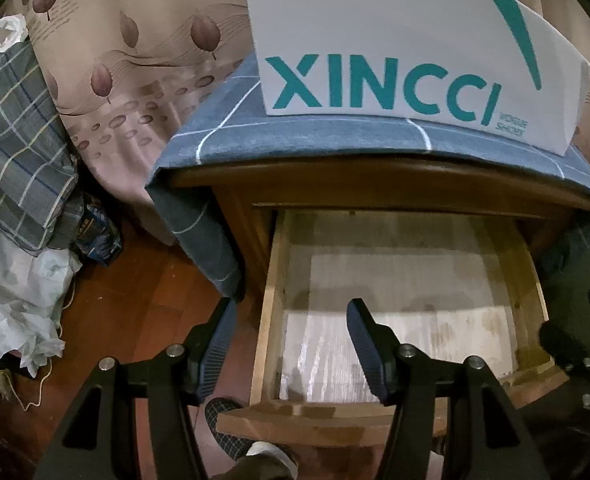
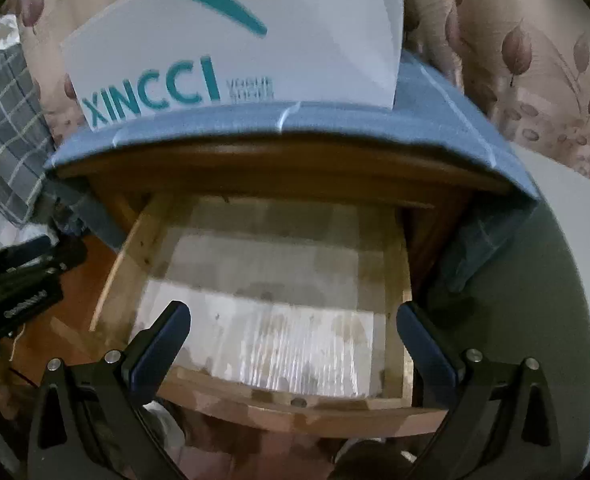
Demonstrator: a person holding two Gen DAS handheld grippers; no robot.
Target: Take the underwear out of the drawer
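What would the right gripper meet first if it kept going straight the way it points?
Most likely the pale liner on the floor of the open drawer. The right gripper is open with nothing between its fingers, and no underwear shows in its line. Depth is unclear.

Home bedroom, wooden nightstand [image 1: 375, 184] under blue cloth [image 1: 295, 136], leaf-print curtain [image 1: 135, 40], plaid bedding [image 1: 19, 140]

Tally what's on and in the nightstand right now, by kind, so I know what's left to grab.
White shoe box on top: 1
Blue checked cloth covering the top: 1
Pale liner sheet on the floor of the open drawer: 1
Underwear in view: 0
Total: 3
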